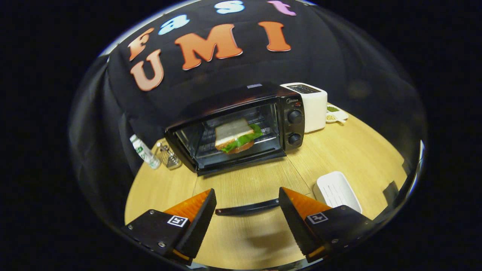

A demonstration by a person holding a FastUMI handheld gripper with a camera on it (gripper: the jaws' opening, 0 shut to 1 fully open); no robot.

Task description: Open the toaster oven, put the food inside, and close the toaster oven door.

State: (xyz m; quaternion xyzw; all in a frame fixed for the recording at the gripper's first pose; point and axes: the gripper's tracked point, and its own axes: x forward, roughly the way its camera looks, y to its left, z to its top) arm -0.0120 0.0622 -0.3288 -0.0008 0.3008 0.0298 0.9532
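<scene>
Pale wooden surface (339, 150) carries a black toaster oven (241, 128) near the booth's dark cloth wall. Behind its shut glass door, a sandwich (235, 136) with white bread and green lettuce rests on the rack. Just beside the oven's knob side stands a white toaster (312, 105), with a small white dish (336, 113) beyond it. On the oven's other side are a small bottle (145, 151) and a wire basket (168, 156). Nearer, a white tray (337, 190) lies beside one finger. The claw (246, 216) hovers wide, gripping nothing, well short of the oven.
</scene>
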